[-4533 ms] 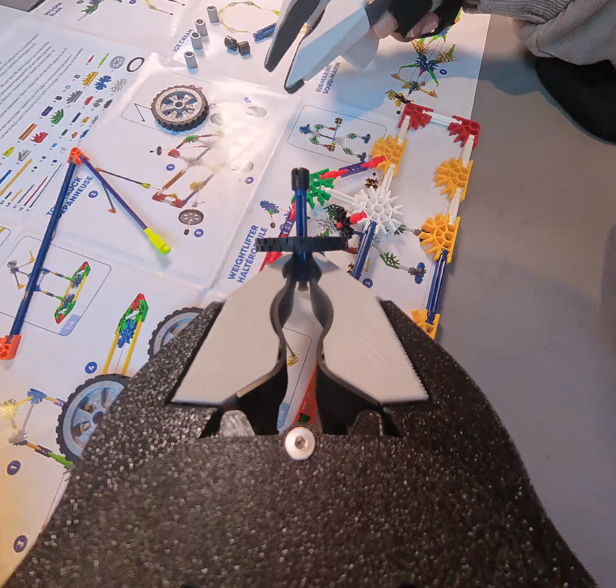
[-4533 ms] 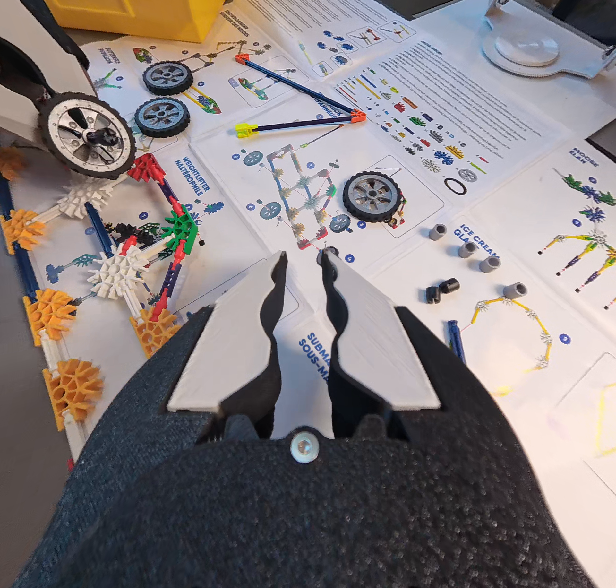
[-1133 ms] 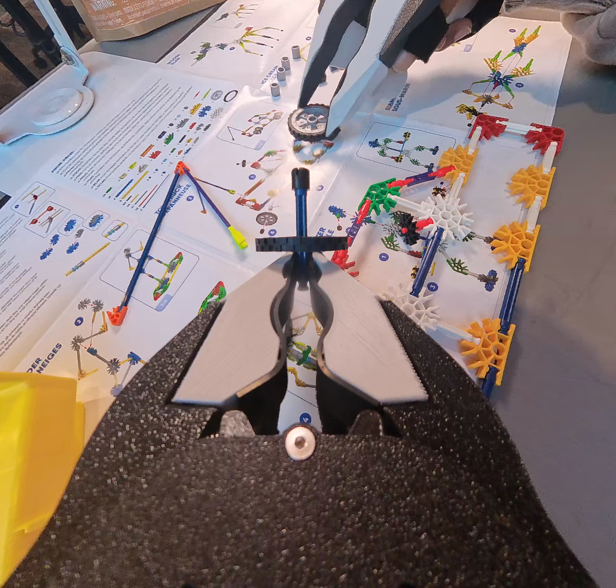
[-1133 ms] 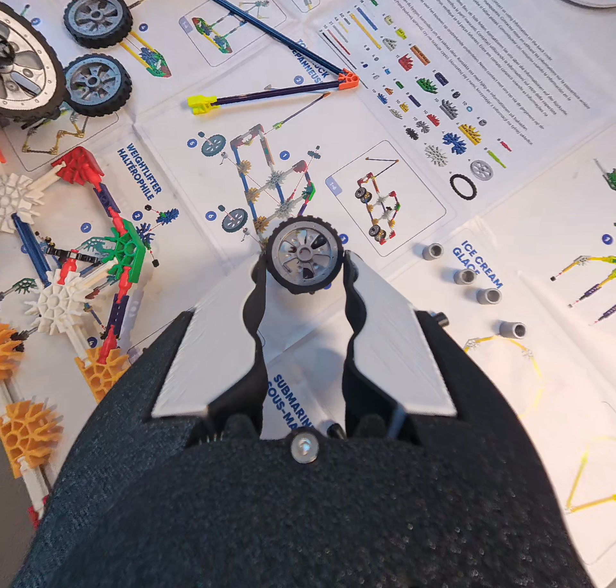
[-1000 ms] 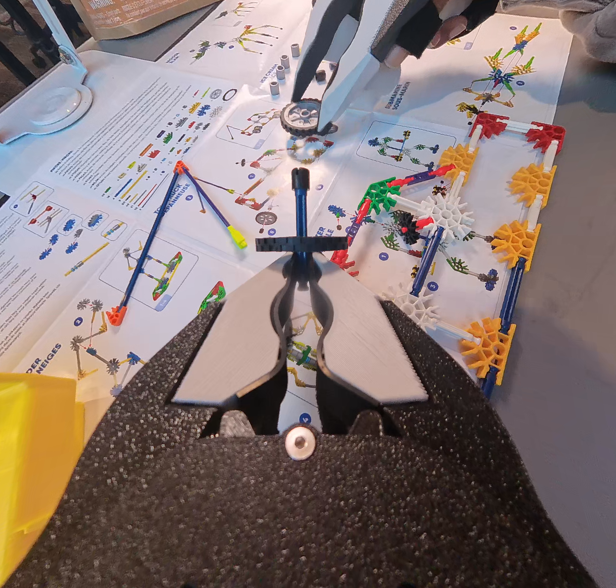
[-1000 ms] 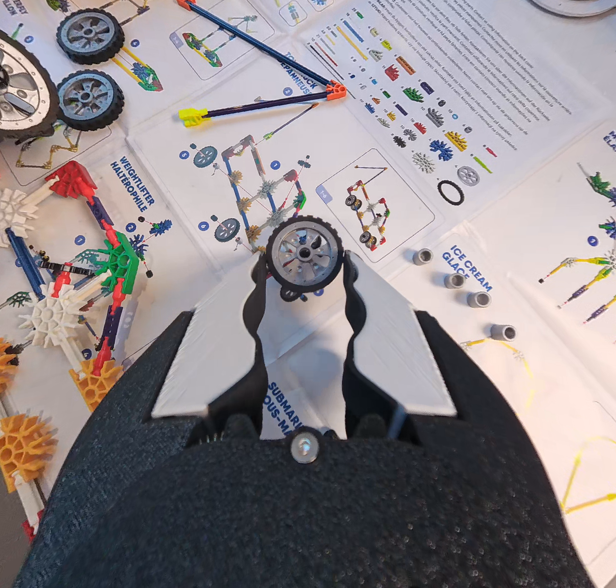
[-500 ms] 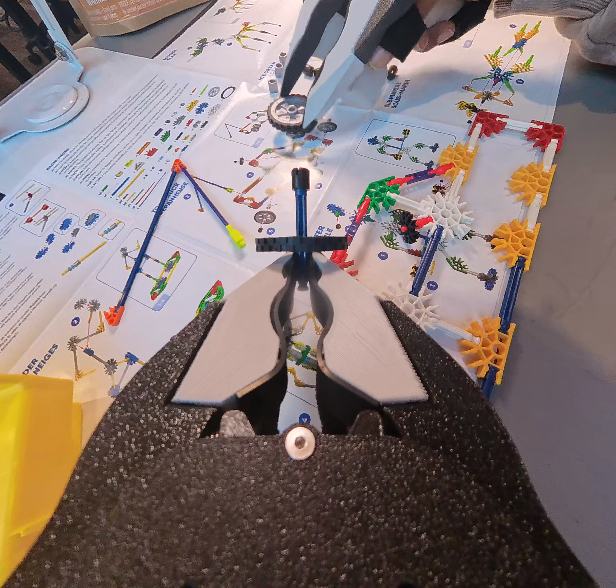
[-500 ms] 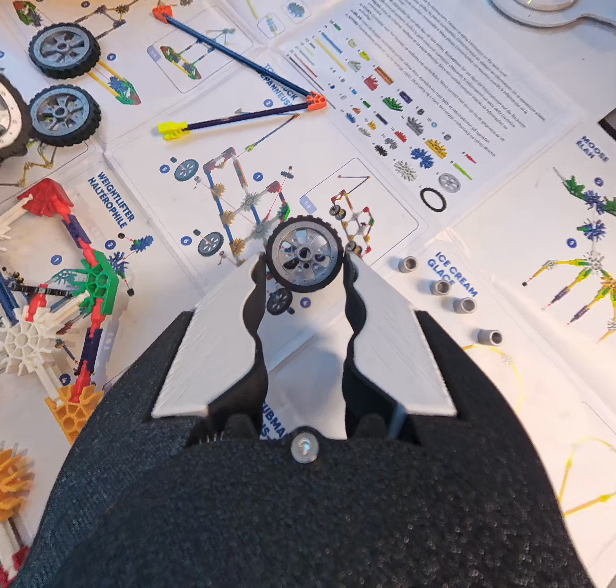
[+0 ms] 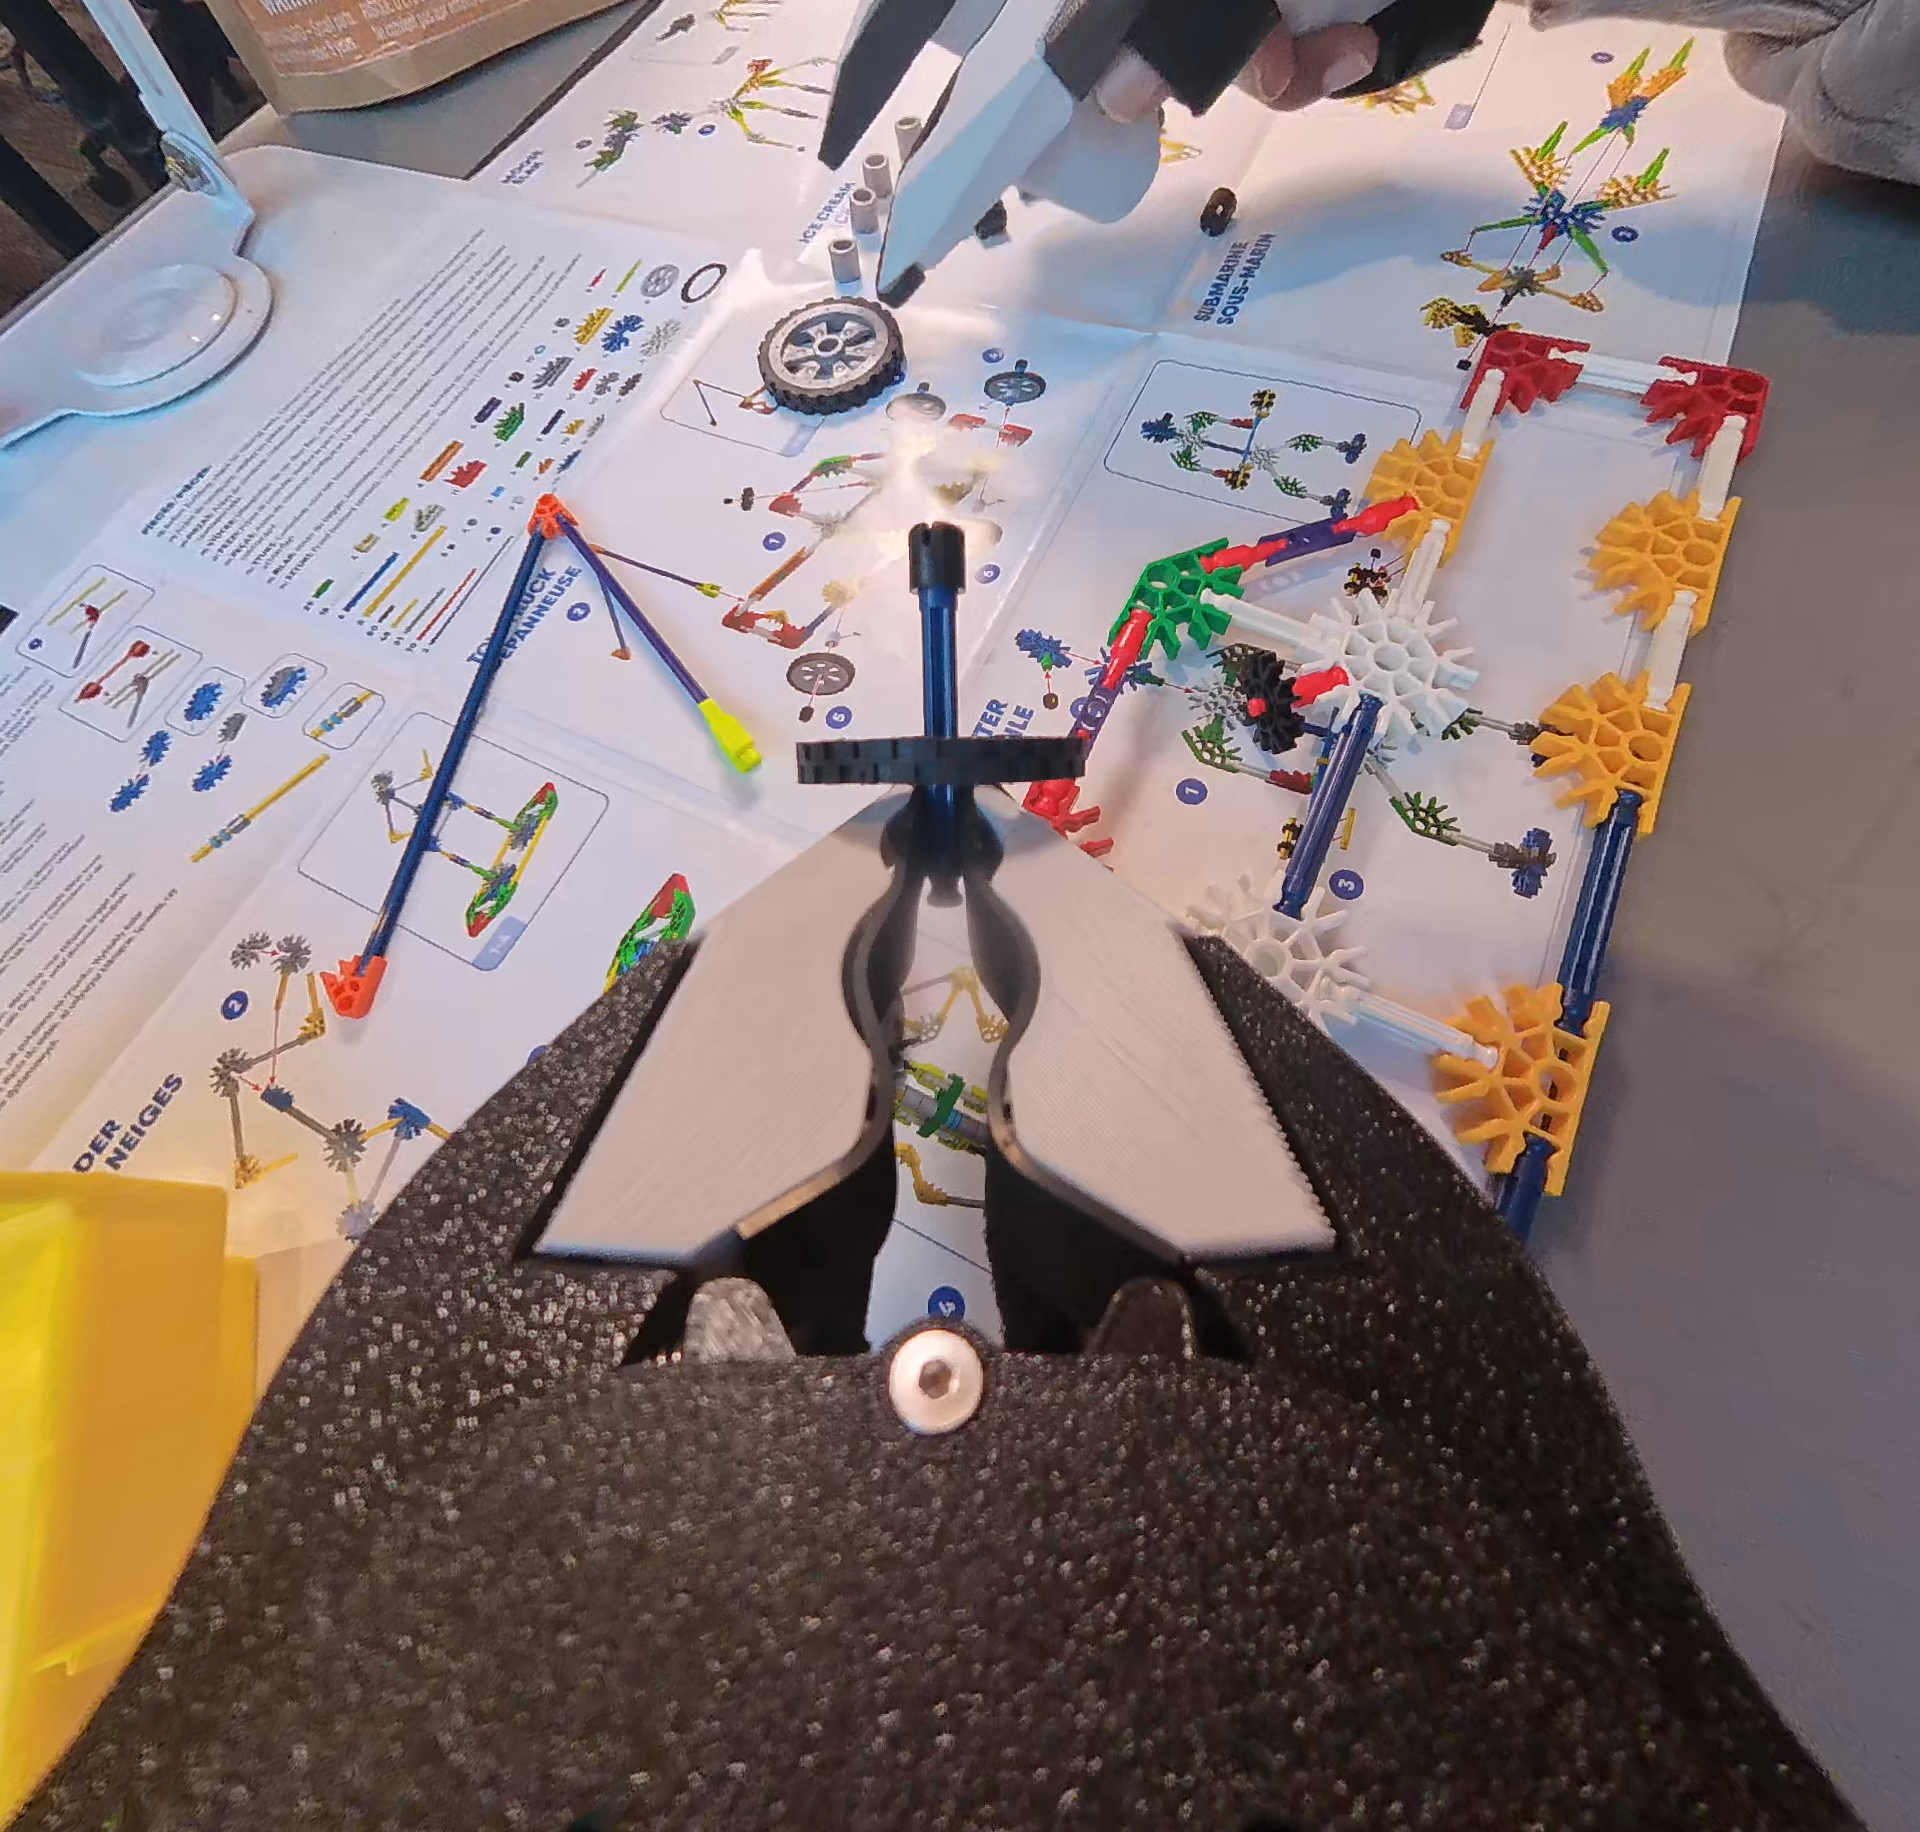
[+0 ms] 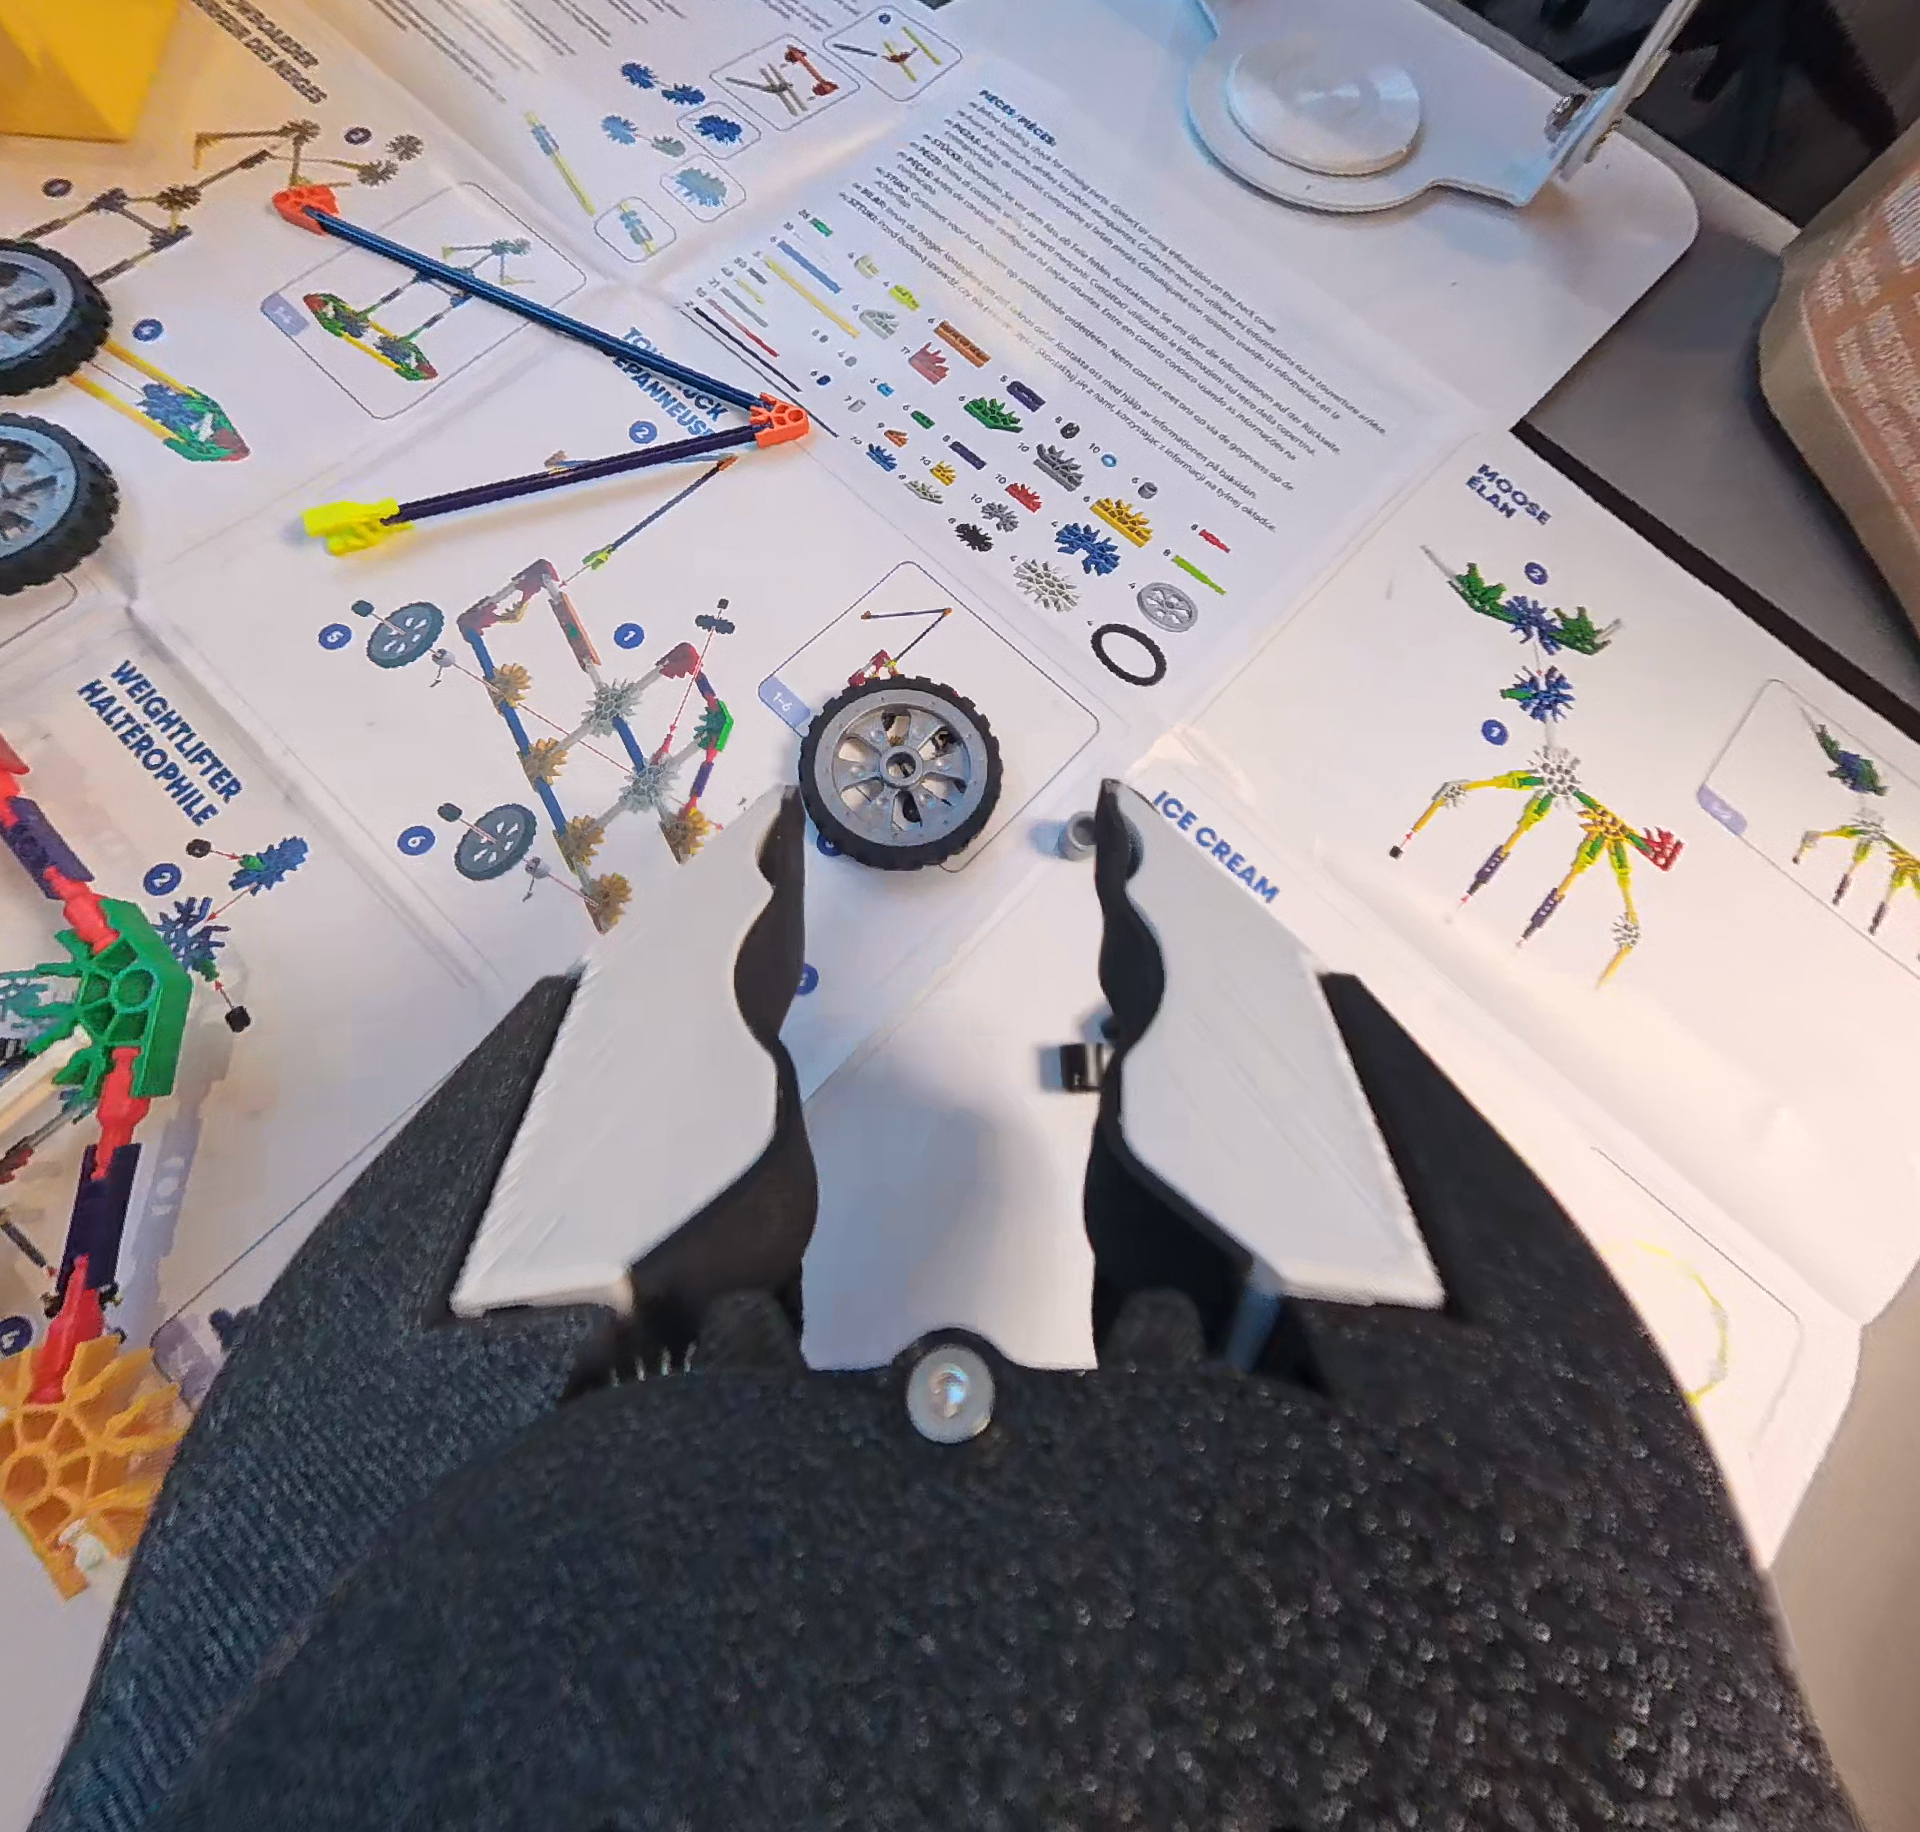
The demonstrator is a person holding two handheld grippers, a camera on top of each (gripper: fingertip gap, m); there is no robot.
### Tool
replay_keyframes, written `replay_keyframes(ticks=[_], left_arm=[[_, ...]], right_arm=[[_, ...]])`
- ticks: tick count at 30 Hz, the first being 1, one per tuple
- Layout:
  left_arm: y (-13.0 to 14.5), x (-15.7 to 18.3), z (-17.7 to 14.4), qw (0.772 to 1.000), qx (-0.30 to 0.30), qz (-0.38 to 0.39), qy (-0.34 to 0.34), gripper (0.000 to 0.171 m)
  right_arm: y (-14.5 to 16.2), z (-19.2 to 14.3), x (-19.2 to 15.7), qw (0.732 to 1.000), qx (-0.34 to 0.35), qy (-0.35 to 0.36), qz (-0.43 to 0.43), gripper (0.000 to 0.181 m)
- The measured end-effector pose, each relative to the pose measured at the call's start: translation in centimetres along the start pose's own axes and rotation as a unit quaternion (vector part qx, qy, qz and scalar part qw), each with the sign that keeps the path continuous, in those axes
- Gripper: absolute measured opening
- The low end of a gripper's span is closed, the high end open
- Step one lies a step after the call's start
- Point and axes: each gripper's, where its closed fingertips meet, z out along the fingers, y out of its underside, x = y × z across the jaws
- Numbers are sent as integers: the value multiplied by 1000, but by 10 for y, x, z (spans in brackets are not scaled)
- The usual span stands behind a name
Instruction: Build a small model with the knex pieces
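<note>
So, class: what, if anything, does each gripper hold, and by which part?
The left gripper is shut on the blue rod, at its near end below the black wheel. The right gripper is open and holds nothing.

Left gripper [image 9: 938, 852] pinched tight, fingers pointing forward. Right gripper [image 10: 943, 814] spread wide, pointing down, holding nothing.

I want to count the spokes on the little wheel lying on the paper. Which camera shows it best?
The right wrist view: the wheel lies close, face up, just beyond the open right gripper. The left wrist view shows the wheel smaller, farther off and slanted.
</note>
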Motion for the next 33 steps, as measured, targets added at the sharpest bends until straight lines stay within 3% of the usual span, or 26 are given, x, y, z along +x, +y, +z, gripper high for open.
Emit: replay_keyframes(ticks=[9, 15, 19, 24, 28, 33], left_arm=[[1, 0, 1, 1000, -2, 0, 0, 2], [1, 0, 1, 1000, -3, 0, 1, 2], [1, 1, 1, 1000, -2, 0, 3, 2], [-1, 10, 0, 999, -3, 30, 15, 2], [-9, 29, -2, 996, 6, 88, 31, 2], [-14, 47, -4, 989, 8, 141, 43, 2]], right_arm=[[5, -23, 18, 999, 25, 18, 27, 51], [-6, -38, 15, 997, 70, 8, 23, 44], [-16, -46, -29, 991, 87, -86, -46, 40], [-9, -54, -110, 958, 85, -227, -152, 37], [-17, -59, -161, 933, 110, -297, -172, 31], [-22, -68, -191, 914, 127, -347, -170, 23]])
